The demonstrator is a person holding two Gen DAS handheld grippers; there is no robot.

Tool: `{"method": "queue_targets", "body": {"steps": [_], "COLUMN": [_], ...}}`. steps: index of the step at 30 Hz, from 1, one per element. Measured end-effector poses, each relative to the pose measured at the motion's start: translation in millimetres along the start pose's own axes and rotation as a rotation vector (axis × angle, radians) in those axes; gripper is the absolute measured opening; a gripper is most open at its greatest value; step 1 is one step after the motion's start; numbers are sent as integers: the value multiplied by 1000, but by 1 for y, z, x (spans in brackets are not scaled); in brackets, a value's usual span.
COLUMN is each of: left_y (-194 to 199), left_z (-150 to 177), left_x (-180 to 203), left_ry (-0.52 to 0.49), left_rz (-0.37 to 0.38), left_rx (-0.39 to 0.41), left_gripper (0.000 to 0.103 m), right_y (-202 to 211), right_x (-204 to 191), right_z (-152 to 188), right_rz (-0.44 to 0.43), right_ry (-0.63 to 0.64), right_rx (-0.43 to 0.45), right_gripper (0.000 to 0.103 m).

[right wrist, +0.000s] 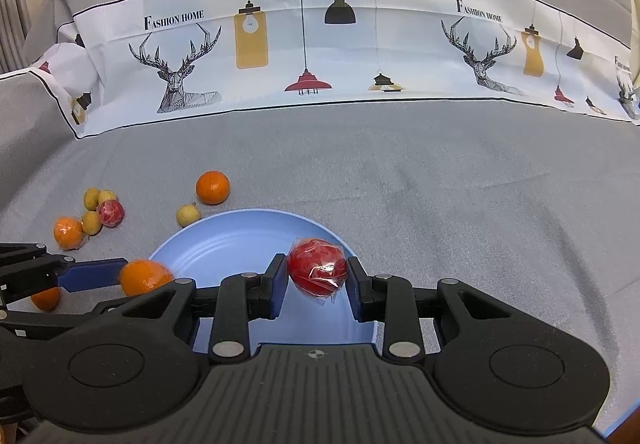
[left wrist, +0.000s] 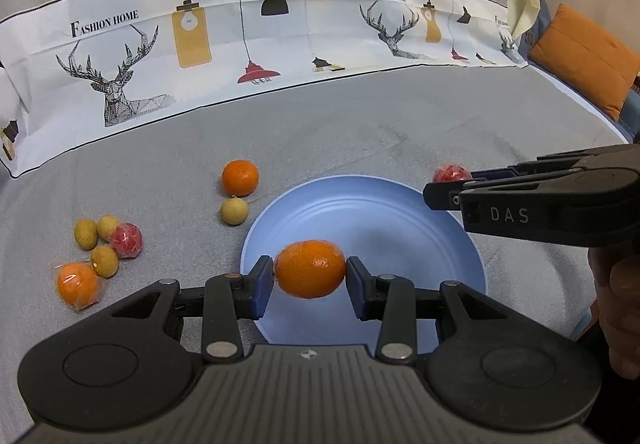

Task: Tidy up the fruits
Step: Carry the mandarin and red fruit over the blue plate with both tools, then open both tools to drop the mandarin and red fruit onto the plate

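My left gripper (left wrist: 310, 278) is shut on a plastic-wrapped orange (left wrist: 310, 274) and holds it above the near left part of the blue plate (left wrist: 360, 212). My right gripper (right wrist: 318, 276) is shut on a wrapped red fruit (right wrist: 318, 270) over the plate's (right wrist: 224, 244) right side. In the left wrist view the right gripper (left wrist: 440, 190) reaches in from the right with the red fruit (left wrist: 450, 173) at its tip. In the right wrist view the left gripper (right wrist: 120, 278) enters from the left with its orange (right wrist: 144, 278). Nothing lies on the plate.
On the grey cloth left of the plate lie a bare orange (left wrist: 240, 177), a wrapped orange (left wrist: 78, 284), a wrapped red fruit (left wrist: 126, 240) and several small yellow fruits (left wrist: 234, 210). A printed white cloth (left wrist: 240, 32) runs along the back. An orange cushion (left wrist: 584, 56) sits far right.
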State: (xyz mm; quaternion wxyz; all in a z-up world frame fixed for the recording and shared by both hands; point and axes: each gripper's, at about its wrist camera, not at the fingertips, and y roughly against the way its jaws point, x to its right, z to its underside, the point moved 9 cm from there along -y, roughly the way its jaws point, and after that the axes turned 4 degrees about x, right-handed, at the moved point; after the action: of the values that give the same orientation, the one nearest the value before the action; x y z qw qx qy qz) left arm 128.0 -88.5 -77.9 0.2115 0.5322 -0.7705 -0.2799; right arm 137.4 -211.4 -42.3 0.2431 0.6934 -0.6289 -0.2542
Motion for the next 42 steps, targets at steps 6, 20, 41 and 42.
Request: {"method": "queue_targets", "body": {"steps": [6, 20, 41, 42], "left_y": [0, -2, 4, 5], "left_z": [-1, 1, -2, -3], "left_x": [-2, 1, 9, 9], "left_ry": [17, 8, 9, 10], "left_rz": [5, 19, 60, 57], "left_rx": [-2, -5, 25, 33], "left_gripper": [44, 44, 45, 42], "right_y": [-1, -3, -2, -1], "right_x": [1, 0, 1, 1], "right_z": [1, 1, 1, 0], "right_rz": [1, -6, 14, 14], "right_ry": [-4, -2, -6, -6], "right_rx": [-6, -13, -6, -4], "right_gripper": [32, 32, 51, 51]}}
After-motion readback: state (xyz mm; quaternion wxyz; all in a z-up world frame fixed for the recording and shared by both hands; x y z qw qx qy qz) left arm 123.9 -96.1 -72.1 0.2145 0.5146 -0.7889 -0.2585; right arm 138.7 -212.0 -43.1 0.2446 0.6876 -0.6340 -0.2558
